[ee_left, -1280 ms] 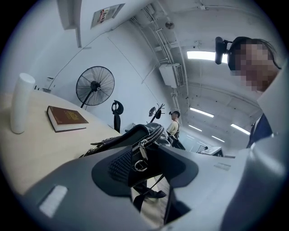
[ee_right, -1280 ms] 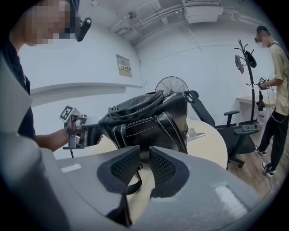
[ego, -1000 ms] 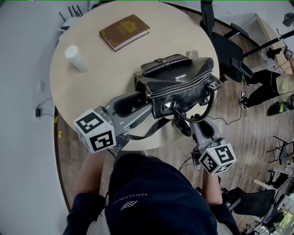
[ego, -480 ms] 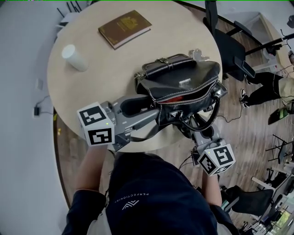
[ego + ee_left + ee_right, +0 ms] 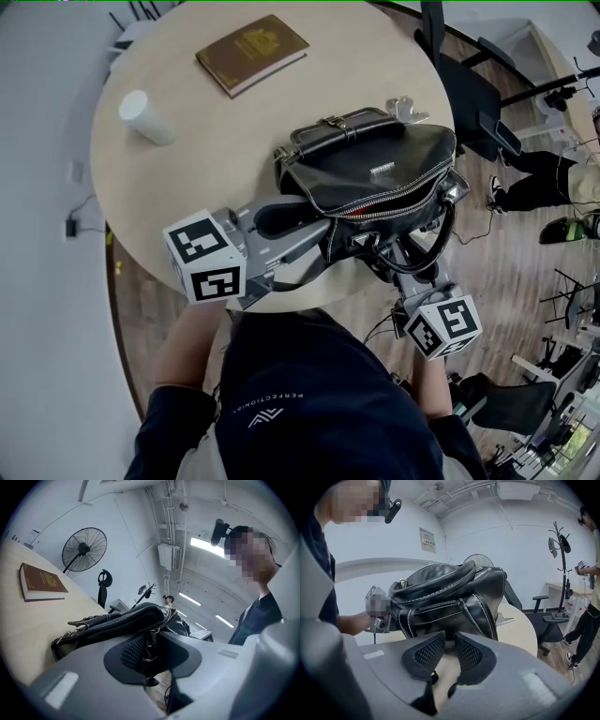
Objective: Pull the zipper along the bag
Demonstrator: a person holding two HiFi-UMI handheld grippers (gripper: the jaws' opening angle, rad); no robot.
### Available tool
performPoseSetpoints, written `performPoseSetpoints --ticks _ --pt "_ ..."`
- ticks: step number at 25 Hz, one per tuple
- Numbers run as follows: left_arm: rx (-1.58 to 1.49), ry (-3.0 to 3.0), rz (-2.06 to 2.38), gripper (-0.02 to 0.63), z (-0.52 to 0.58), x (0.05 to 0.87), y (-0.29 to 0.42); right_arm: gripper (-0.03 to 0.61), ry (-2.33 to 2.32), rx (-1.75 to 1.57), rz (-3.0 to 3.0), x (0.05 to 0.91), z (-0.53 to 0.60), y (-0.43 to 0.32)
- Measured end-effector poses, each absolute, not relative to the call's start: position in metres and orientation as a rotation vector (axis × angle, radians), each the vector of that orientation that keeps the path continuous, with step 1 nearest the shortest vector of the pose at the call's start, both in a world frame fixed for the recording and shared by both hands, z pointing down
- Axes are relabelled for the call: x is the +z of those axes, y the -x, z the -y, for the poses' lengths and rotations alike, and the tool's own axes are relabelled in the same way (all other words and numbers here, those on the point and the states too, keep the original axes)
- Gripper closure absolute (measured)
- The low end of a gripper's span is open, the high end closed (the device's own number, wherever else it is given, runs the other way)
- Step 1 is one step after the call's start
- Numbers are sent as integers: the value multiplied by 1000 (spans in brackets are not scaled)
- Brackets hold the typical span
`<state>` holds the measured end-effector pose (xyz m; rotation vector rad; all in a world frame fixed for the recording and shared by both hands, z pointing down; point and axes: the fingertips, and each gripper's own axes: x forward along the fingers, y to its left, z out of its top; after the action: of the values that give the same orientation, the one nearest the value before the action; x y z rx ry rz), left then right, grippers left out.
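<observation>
I've got L tongs [image 5: 305,223] at the bag's 9 o'clock end. They've just been closing, zipper pull [image 5: 149,654] hanging btwn the pads, no pinch visible yet. R tongs [image 5: 449,651] are clamped on the bag's lower edge, 6 o'clock side. Black bag [image 5: 375,173] sits at the counter's [image 5: 216,159] 4 o'clock rim, zip partly open. Beyond: cup [image 5: 145,117] at 10, book [image 5: 251,52] at 12.

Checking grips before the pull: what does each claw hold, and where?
Right claw pinches the bag by its bottom edge. Left claw: jaws have just been closing around the zipper pull; grip cannot be told.
</observation>
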<state>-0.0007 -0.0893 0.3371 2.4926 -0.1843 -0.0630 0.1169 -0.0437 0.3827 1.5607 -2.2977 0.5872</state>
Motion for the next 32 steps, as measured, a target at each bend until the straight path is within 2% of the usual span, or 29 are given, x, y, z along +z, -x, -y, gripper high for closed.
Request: performPoseSetpoints --ticks 8,17,32 --pt "-47 -2492 197 552 84 332 13 514 -1607 562 2276 375 48 -124" --pt "7 -2423 339 558 83 337 23 532 -1639 497 2271 369 58 -146" --pt "68 -2346 717 560 77 337 30 535 -1256 424 2416 380 65 -155"
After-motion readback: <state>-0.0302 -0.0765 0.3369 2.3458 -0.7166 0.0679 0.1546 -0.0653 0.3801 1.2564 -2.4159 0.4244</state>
